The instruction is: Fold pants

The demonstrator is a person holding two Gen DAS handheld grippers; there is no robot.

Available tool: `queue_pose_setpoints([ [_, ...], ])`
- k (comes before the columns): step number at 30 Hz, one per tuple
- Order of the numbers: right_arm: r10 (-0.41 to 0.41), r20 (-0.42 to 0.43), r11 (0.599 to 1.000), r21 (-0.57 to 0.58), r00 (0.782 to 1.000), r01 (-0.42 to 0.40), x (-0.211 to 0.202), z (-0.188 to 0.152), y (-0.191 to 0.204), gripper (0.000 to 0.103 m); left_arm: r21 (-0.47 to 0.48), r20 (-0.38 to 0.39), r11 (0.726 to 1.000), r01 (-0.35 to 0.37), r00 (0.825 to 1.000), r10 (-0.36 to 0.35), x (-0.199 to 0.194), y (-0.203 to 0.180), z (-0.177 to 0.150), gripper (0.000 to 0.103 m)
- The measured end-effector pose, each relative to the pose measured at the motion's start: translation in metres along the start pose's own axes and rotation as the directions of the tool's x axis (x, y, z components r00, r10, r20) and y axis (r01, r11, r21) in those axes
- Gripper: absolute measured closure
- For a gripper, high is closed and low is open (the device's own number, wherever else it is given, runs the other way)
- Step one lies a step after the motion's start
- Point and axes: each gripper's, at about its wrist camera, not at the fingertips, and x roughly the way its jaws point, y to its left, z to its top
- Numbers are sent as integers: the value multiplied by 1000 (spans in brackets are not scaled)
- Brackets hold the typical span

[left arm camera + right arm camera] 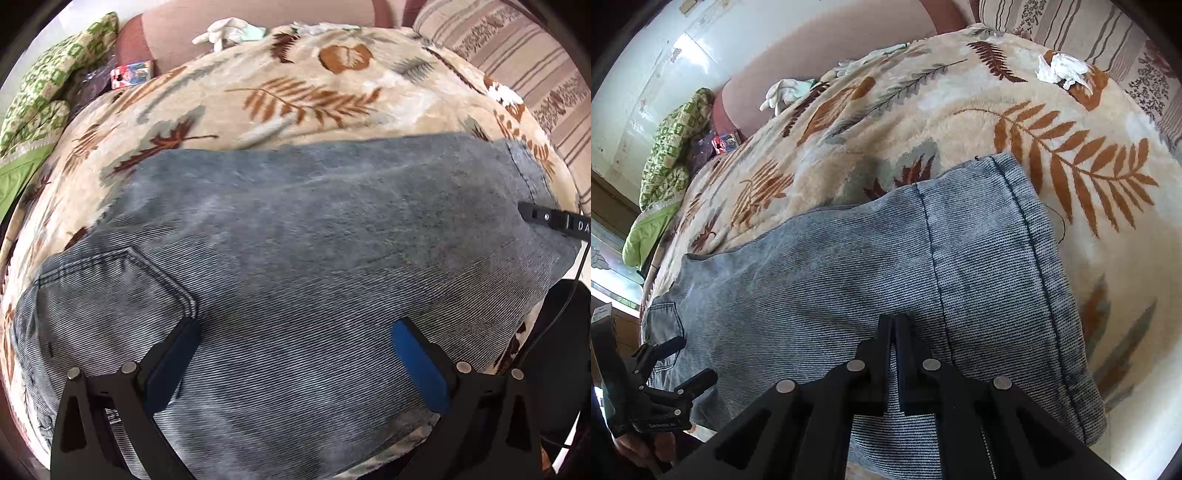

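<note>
Faded blue-grey denim pants lie flat across a leaf-patterned blanket, folded lengthwise, back pocket at the left and hem at the right. My left gripper is open and empty, its blue-padded fingers spread just above the denim near the pocket. In the right wrist view the pants run left from the hem. My right gripper is shut, fingertips together over the cloth near the hem; I cannot tell whether fabric is pinched. The left gripper also shows in the right wrist view.
White gloves lie at the blanket's far edge, and another white glove near the striped cushion. A green patterned quilt and a small coloured box sit at the far left. The right gripper's tip enters at right.
</note>
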Motion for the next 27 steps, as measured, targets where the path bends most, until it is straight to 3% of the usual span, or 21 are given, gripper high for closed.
queue_pose_setpoints([
  [3,-2,3,1000,1,1000,2,0,-1,1,98,-59,60,996,-66,996,70,-22,30,-7,0],
  [6,-2,2,1000,3,1000,2,0,0,0,98,-169,73,980,-107,990,121,-39,74,-18,0],
  [10,-16,6,1000,-5,1000,16,0,-1,3,98,-328,25,927,-181,979,200,-52,138,-45,0],
  [14,-24,8,1000,-12,1000,24,2,1,4,98,-419,-18,864,-279,954,299,-58,185,-74,0],
  [18,-20,4,1000,-9,1000,20,3,2,3,98,-490,-43,834,-253,963,266,-53,209,-97,0],
  [24,-19,6,1000,-12,1000,19,3,3,2,98,-534,-41,823,-195,978,205,-32,214,-108,0],
  [27,-17,5,1000,-11,1000,17,2,2,3,98,-523,-48,830,-193,979,197,-33,215,-108,0],
])
